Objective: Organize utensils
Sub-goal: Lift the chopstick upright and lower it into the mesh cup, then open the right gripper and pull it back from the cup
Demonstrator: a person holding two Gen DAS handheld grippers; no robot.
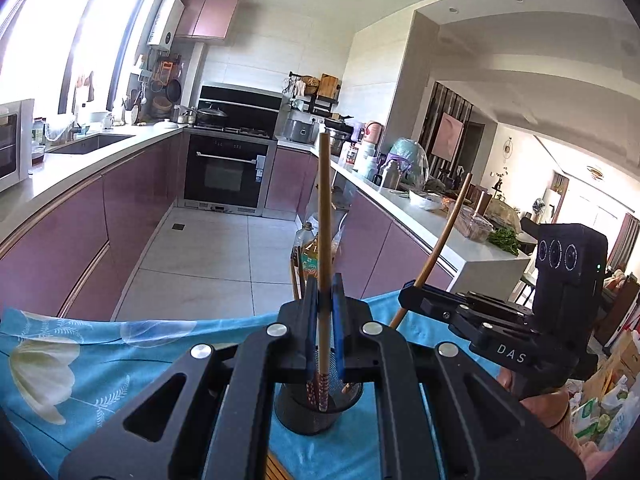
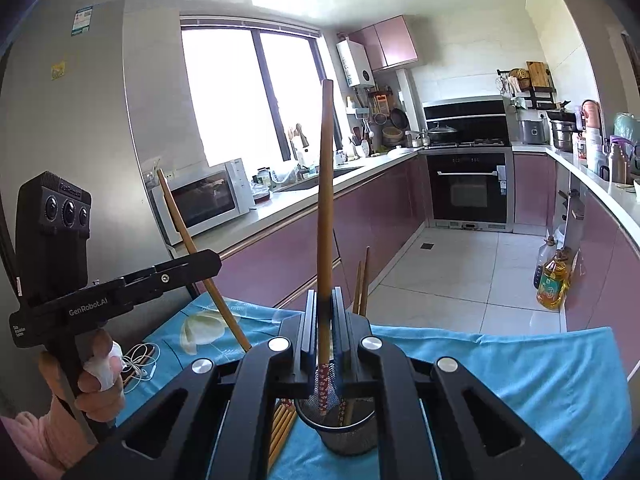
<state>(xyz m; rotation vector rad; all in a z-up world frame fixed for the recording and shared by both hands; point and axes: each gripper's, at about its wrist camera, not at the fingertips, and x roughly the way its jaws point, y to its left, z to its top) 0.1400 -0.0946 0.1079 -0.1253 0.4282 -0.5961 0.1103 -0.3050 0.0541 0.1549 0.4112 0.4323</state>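
Pink-fronted kitchen cabinets and a tiled floor are seen beyond a table (image 2: 520, 380) draped in a blue floral cloth (image 1: 80, 360). On that cloth stands a black mesh holder (image 2: 352, 432), with a few chopsticks already upright in it and more chopsticks (image 2: 280, 428) lying flat just beside it.

Each hand-held gripper is clamped tight on a single chopstick. The left hand-held gripper (image 1: 325, 312) has its chopstick (image 1: 325, 200) held near the patterned end, the tip hanging over or just inside the holder's mouth. The right hand-held gripper (image 2: 325, 320) grips its own chopstick (image 2: 325, 200) likewise, upright above the same holder.

Trouble is judged most likely at the shared opening: two sticks brought down together could cross or knock each other, or strike the rim. A light mesh holder could be tipped by a sideways push. Since each stick is pinched at one narrow spot, it could pivot between the pads and miss the mouth when released.
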